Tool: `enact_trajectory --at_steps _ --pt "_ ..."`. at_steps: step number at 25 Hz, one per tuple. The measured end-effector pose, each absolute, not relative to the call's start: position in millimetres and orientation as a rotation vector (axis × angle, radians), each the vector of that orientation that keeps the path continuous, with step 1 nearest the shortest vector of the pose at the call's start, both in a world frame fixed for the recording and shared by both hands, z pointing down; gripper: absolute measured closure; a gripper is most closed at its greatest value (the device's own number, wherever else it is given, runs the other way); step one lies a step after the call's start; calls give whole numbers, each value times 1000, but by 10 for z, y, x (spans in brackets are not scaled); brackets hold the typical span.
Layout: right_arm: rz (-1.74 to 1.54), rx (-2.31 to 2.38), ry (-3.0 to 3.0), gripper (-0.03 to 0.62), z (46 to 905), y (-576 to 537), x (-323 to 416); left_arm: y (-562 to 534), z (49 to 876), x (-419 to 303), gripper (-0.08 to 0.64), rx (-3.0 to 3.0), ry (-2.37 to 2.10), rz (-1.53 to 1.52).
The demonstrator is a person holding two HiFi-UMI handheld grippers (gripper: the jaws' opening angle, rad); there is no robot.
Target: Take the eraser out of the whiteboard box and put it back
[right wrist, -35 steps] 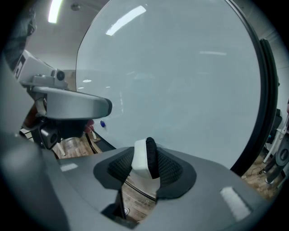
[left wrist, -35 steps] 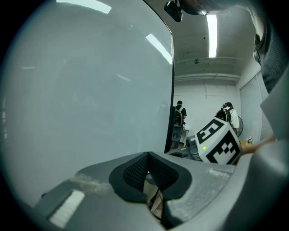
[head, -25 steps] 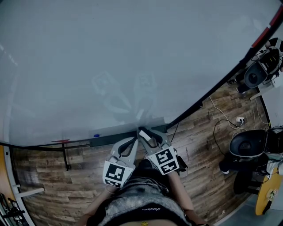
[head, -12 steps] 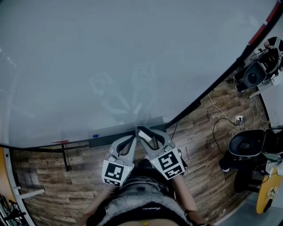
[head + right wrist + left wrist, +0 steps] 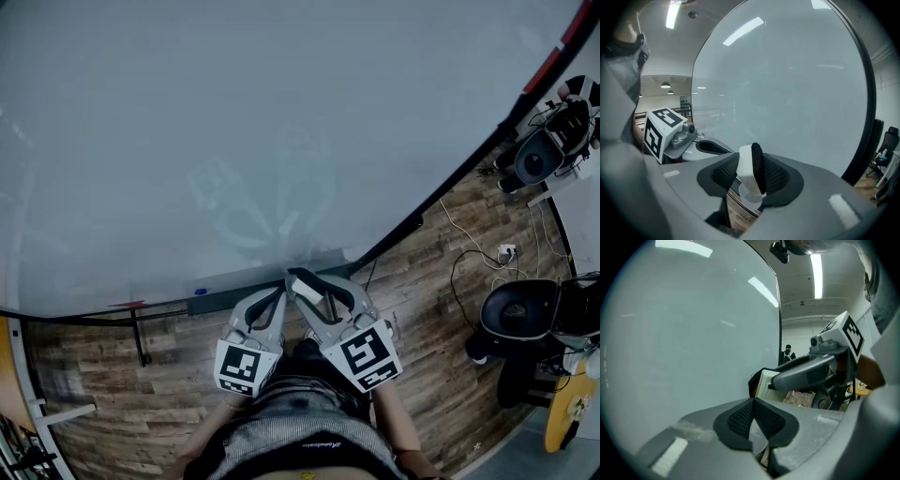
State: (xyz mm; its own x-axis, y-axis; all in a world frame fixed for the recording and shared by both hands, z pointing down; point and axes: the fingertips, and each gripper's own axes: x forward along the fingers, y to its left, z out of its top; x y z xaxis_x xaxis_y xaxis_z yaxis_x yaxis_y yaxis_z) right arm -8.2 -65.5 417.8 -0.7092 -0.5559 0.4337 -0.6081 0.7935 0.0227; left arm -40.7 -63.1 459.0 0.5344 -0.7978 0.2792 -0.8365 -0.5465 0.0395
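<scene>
Your right gripper [image 5: 300,281] has the eraser [image 5: 749,171] pinched across its thin side. In the right gripper view the white back faces left and the black felt right. The jaws stand part-way apart only because the eraser fills the gap between them. That edgewise hold looks chosen so you can drop it back narrow-side down.

The eraser hangs just in front of the lower edge of the whiteboard [image 5: 281,122], close over the box [image 5: 230,294], and seems clear of it, so putting it back is likely what remains.

Your left gripper [image 5: 753,416] has its pads pressed together with nothing between them. It is parked just left of the right one, probably to stay out of the way.

The box is a long dark tray. A small blue thing [image 5: 202,290] lies at its left end, and the grippers hide the rest of the inside.
</scene>
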Motion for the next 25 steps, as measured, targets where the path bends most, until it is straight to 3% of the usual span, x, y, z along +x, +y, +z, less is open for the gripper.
enact_trajectory --at_steps 25 --pt "145 873 -2592 434 3939 -644 -85 -673 4637 -480 560 2550 -1418 329"
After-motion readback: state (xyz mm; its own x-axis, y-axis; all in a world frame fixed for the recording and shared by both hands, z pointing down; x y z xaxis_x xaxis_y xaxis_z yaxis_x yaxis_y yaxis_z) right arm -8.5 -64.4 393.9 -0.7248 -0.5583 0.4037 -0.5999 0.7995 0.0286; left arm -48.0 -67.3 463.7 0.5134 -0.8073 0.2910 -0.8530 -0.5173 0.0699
